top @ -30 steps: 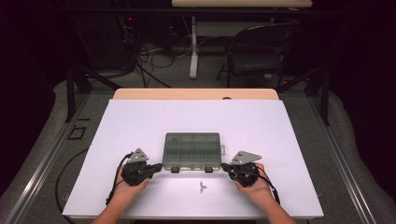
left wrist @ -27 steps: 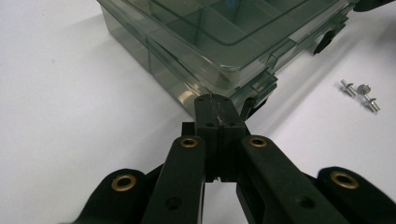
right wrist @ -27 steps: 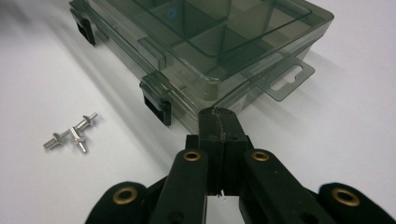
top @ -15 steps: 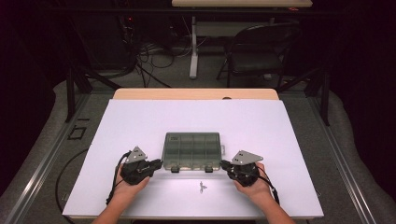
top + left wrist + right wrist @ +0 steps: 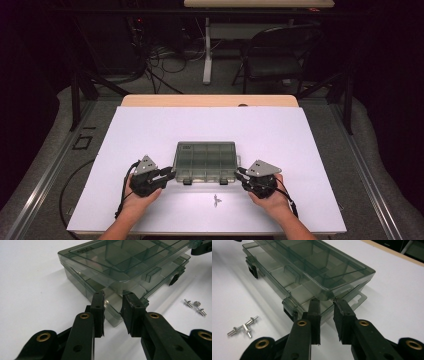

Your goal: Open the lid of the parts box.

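A smoky clear compartment box [image 5: 205, 161] lies mid-table, its lid looking slightly ajar along the near edge. Two dark latches [image 5: 186, 182] hang at its front. My left gripper [image 5: 170, 175] is at the box's near left corner, open, its tips [image 5: 113, 293] touching or almost touching the corner [image 5: 117, 312]. At the near right corner my right gripper [image 5: 240, 173] is also open, tips [image 5: 327, 300] against the box's edge [image 5: 352, 293]. Neither holds anything.
A few small metal pins [image 5: 216, 201] lie on the white table top [image 5: 300, 140] just in front of the box, between my hands; they appear as pins [image 5: 195, 305] and pins [image 5: 243, 328]. A folding chair [image 5: 280, 55] and cables stand beyond the table.
Both grippers have crept inward to the box's near corners. The box and the pins have stayed put.
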{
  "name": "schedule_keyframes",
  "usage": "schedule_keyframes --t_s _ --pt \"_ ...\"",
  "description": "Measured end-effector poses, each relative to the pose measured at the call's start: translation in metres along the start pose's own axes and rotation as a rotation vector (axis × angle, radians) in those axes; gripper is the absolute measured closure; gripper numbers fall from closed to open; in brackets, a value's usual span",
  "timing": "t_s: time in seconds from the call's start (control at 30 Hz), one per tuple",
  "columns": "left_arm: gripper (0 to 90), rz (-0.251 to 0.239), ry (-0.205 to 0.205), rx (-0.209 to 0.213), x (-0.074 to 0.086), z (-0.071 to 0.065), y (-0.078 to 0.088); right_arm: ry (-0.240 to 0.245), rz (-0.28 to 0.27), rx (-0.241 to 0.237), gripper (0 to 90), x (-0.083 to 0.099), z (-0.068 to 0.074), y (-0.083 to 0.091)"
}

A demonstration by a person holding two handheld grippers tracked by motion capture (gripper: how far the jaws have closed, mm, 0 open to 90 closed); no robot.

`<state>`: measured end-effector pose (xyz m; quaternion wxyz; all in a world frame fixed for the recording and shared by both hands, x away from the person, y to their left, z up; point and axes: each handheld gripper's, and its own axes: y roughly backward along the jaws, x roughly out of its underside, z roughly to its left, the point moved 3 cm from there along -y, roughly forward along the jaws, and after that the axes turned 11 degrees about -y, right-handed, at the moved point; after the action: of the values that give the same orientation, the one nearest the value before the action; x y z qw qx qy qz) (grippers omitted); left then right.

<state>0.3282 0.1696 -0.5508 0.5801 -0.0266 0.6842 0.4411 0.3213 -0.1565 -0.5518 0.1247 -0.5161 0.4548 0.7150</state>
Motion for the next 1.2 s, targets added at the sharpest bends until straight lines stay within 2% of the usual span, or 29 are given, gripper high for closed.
schedule_keyframes --t_s 0.2,0.4,0.63,0.8,0.9,1.07,1.2 --pt "71.6 -0.005 -0.01 0.003 -0.004 -0.002 -0.002 0.013 -0.008 0.014 74.0 -0.002 0.0 -0.001" --pt "71.8 -0.01 -0.001 0.004 -0.006 -0.001 -0.002 0.012 -0.014 0.016 74.1 -0.004 -0.001 -0.002" --pt "71.7 -0.004 0.006 -0.034 -0.009 0.0 0.001 0.011 -0.025 0.02 74.1 -0.008 -0.002 -0.002" --pt "71.4 -0.025 -0.005 -0.037 -0.012 -0.001 0.005 0.014 -0.032 0.019 74.1 -0.009 -0.003 -0.001" --pt "70.6 -0.027 -0.03 -0.053 -0.015 -0.003 0.007 0.011 -0.037 0.022 74.1 -0.011 -0.004 0.0" --pt "70.6 -0.031 -0.024 -0.054 -0.019 -0.002 0.009 0.009 -0.043 0.028 74.1 -0.013 -0.005 0.001" --pt "70.6 -0.036 -0.034 -0.064 -0.026 0.001 0.011 0.016 -0.043 0.032 74.1 -0.018 -0.004 0.002"
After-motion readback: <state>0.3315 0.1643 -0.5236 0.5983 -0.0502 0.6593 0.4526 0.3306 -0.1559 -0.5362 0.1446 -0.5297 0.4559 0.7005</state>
